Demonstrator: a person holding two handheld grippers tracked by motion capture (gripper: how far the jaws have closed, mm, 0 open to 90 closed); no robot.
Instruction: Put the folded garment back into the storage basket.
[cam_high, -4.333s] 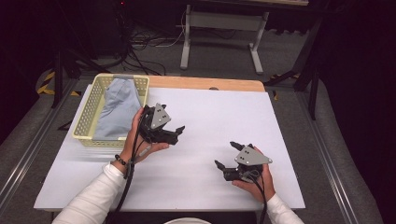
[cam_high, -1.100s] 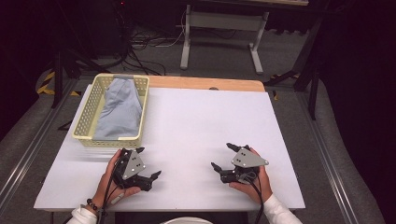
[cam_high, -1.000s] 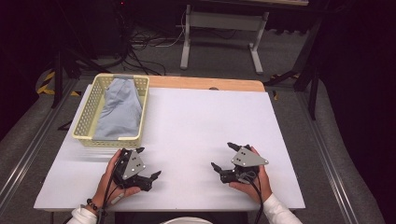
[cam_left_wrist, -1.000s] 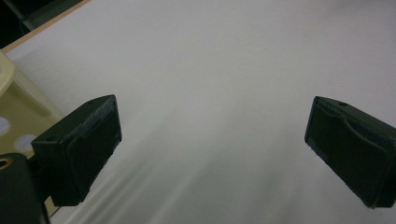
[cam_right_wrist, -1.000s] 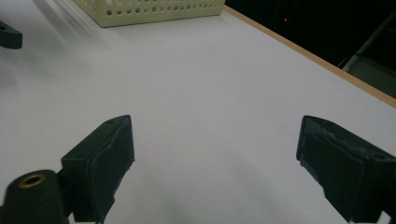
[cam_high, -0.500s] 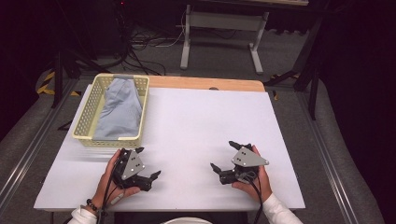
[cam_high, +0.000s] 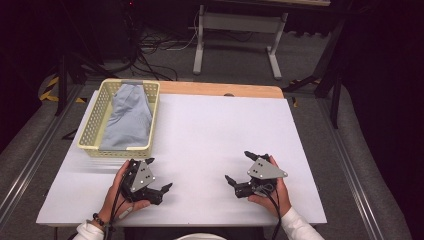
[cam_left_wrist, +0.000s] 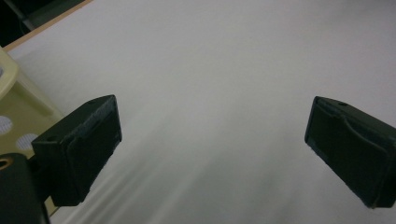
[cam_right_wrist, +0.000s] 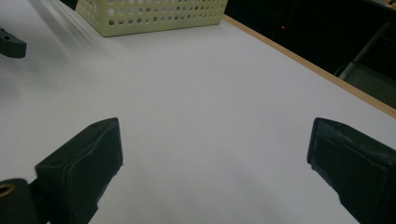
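Trouble could start with the yellow basket (cam_high: 120, 120), so every place here is told from that basket. It sits on the white tabletop (cam_high: 215, 135), at the far left part. A folded grey-blue cloth (cam_high: 129, 117) lies inside it and fills most of it.

The left gripper (cam_high: 155, 176) rests in a hand just in front of the basket's near wall. Its jaws stand wide apart and hold nothing. In the left gripper view, a corner of the basket (cam_left_wrist: 14, 93) shows right beside one jaw. The right gripper (cam_high: 244, 168) is well away from the basket, off to its right and nearer the person. Its jaws are wide apart too, with nothing between them. In the right gripper view the basket (cam_right_wrist: 154, 16) is far off, across bare tabletop.

What could go wrong? The left gripper is very close to the basket. If it reaches for the cloth and goes too low, I think a jaw could bump the near wall and push the light basket away. If the jaws close on just a top fold, the cloth could come undone or slip out. If a jaw pokes into one of the little holes in the wall, the basket might lift up with the cloth.
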